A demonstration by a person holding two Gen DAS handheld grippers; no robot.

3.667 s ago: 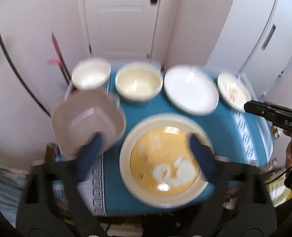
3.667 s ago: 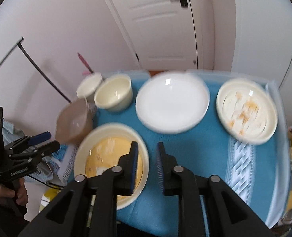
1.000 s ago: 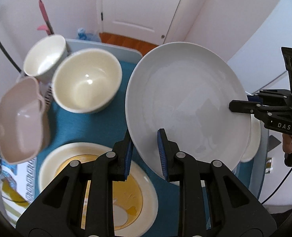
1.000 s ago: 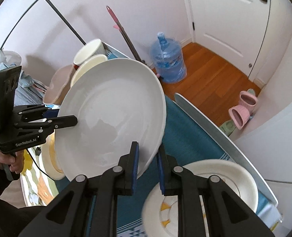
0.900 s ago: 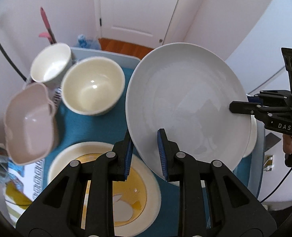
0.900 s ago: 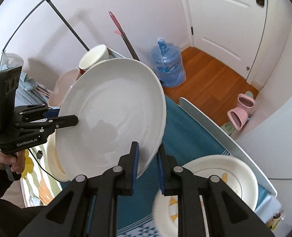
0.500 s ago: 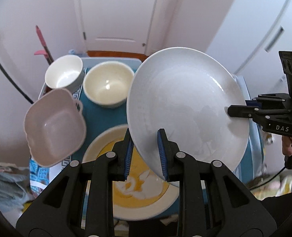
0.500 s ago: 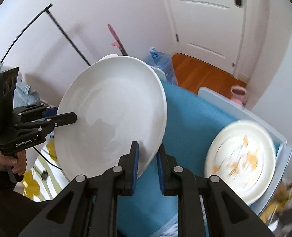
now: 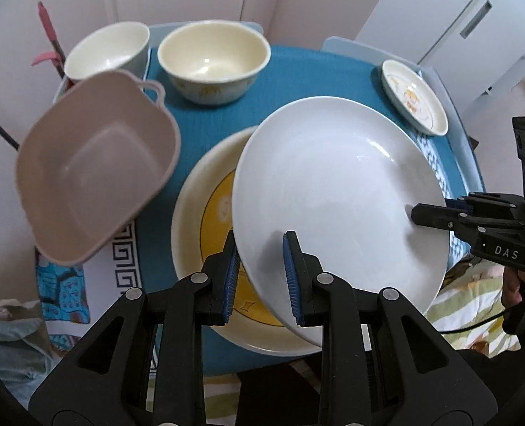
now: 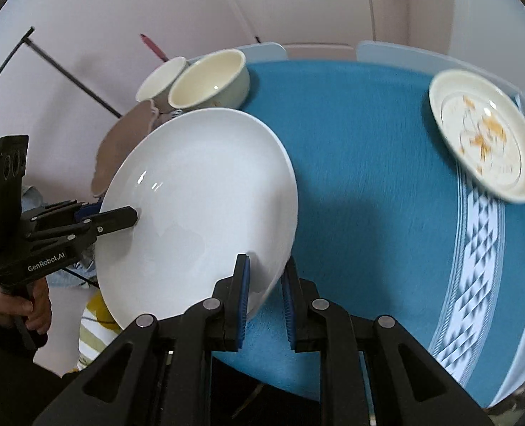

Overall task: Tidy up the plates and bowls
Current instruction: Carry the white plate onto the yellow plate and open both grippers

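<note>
Both grippers hold one large white plate (image 9: 337, 191), also seen in the right wrist view (image 10: 198, 195). My left gripper (image 9: 260, 277) is shut on its near rim. My right gripper (image 10: 264, 298) is shut on the opposite rim and shows in the left wrist view (image 9: 436, 213). The plate hangs tilted just above a cream plate with a yellow centre (image 9: 209, 213) on the blue cloth. A pink square bowl (image 9: 92, 181), a white bowl (image 9: 106, 49) and a cream bowl (image 9: 212, 60) stand at the left and back. A small cream plate with orange marks (image 10: 486, 131) lies at the right.
The table is covered by a blue cloth (image 10: 369, 163) with a white patterned band (image 10: 475, 248). A white door and walls stand behind the table. A white cabinet (image 9: 475, 25) is at the back right. Striped fabric (image 9: 475, 305) lies on the floor.
The white plate has come down and tipped flatter, from raised and upright to low over the yellow-centred plate. Both grippers stay shut on its rims.
</note>
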